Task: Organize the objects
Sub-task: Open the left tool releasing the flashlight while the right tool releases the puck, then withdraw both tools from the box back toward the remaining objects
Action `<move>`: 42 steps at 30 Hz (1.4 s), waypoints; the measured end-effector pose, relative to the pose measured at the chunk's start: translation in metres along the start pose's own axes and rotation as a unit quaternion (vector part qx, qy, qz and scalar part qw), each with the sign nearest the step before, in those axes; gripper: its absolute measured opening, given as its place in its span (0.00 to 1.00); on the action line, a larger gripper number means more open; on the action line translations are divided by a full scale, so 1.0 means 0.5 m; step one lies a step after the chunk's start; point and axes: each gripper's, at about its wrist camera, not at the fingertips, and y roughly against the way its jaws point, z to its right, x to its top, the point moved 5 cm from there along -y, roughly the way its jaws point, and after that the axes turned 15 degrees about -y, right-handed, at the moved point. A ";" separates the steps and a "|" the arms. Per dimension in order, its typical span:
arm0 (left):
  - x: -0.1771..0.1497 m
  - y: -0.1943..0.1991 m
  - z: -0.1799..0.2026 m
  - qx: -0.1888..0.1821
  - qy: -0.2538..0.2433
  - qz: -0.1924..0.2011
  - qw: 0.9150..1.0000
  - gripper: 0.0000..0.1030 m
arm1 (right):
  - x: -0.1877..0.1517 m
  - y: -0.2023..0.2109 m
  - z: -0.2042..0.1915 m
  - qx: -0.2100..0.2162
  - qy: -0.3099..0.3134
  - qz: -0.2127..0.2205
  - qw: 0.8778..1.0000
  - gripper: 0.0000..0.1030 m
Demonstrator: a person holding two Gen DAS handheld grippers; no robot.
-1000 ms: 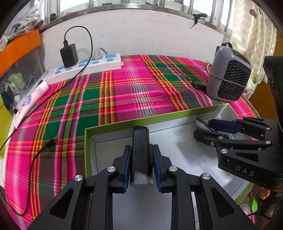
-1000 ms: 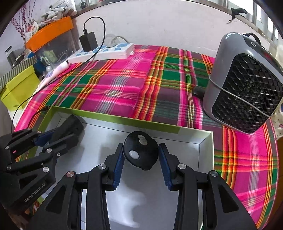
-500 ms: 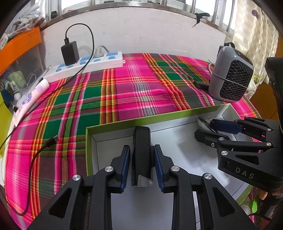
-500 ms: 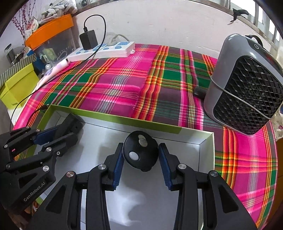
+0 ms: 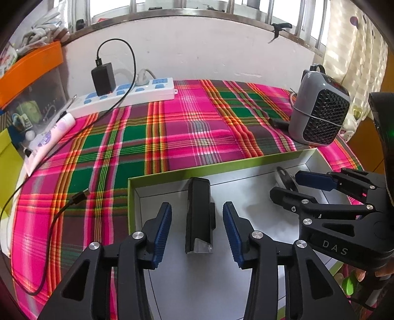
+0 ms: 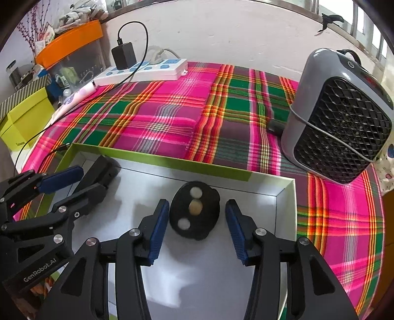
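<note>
In the box, both grippers have just opened; black bar and disc released.

My table wears a pink, green and orange plaid cloth. At twelve o'clock a white wall rises to a ledge under barred windows, daylight pouring in. At two o'clock hangs a pale patterned curtain. At ten o'clock sits an orange-lidded bin, its contents hard to make out.
</note>
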 end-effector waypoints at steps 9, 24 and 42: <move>-0.007 0.028 0.006 0.010 -0.002 0.008 1.000 0.41 | -0.009 0.027 0.002 0.004 -0.007 0.011 1.000 0.47; -0.029 0.098 0.032 0.022 -0.004 0.029 0.999 0.41 | -0.042 0.094 0.000 0.014 -0.022 0.044 0.999 0.47; -0.089 0.173 0.058 0.030 0.013 0.047 0.998 0.41 | -0.112 0.166 -0.013 0.016 -0.021 0.078 0.997 0.47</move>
